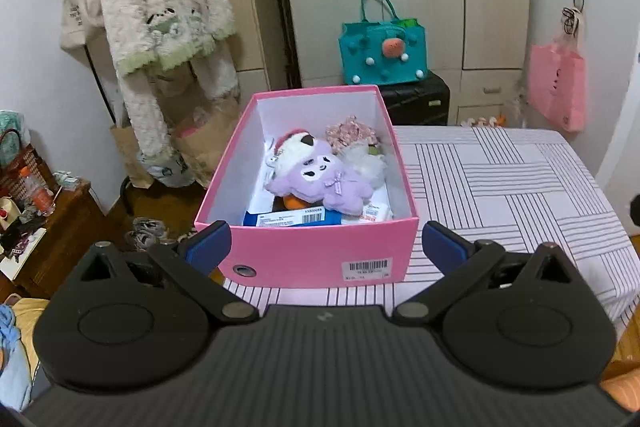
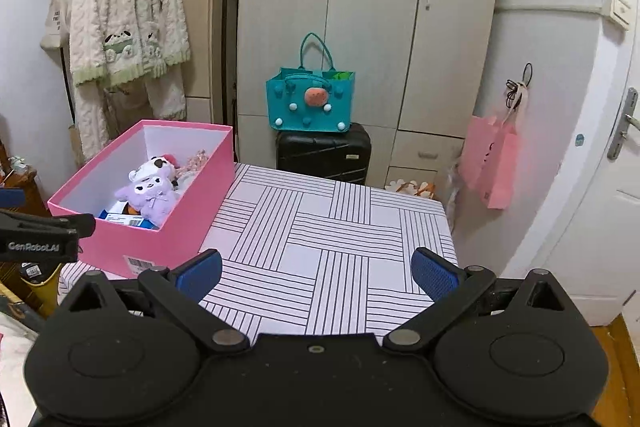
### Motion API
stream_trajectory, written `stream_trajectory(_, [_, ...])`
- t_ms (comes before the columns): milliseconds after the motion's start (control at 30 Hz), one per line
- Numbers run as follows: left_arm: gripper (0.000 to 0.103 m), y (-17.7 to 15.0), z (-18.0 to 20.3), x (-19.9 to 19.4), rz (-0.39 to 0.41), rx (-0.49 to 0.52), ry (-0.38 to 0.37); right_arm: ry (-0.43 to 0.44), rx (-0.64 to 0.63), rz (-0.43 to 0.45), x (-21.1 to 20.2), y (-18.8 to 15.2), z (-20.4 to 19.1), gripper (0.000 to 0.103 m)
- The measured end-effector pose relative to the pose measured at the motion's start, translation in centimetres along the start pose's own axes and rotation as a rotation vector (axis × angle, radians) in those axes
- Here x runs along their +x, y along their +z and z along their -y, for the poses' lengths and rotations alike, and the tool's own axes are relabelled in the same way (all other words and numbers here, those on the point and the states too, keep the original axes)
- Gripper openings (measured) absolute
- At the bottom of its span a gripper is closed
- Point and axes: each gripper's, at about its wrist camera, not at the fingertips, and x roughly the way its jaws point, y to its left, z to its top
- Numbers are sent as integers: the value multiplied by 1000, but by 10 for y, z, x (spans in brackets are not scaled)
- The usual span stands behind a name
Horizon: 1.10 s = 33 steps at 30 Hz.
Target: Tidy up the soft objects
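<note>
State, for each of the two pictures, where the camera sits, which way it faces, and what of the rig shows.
Left wrist: on the left gripper, facing the pink box head-on; its open fingers show.
Right wrist: on the right gripper, over the striped tablecloth; its open fingers show.
Shared: box, purple plush, teal bag.

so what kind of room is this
Most likely a bedroom: a tall wardrobe, a fluffy robe on a clothes rack, and a black suitcase beside the striped table.
</note>
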Motion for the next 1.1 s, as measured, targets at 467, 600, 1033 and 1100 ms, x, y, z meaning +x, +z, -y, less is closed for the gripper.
stream_trajectory(467, [103, -13, 13, -8, 39, 8, -27, -12, 16, 10, -4, -15, -6, 102])
stream_trajectory(600, [103, -15, 18, -13, 57, 25, -35, -30, 35, 12, -2, -16, 0, 102])
stream_trajectory(1033, [103, -21, 19, -10, 63, 20, -47, -54, 68, 40, -1, -24, 1, 102])
stream_trajectory(1100, [103, -22, 19, -9, 63, 18, -49, -62, 71, 44, 1, -25, 0, 102])
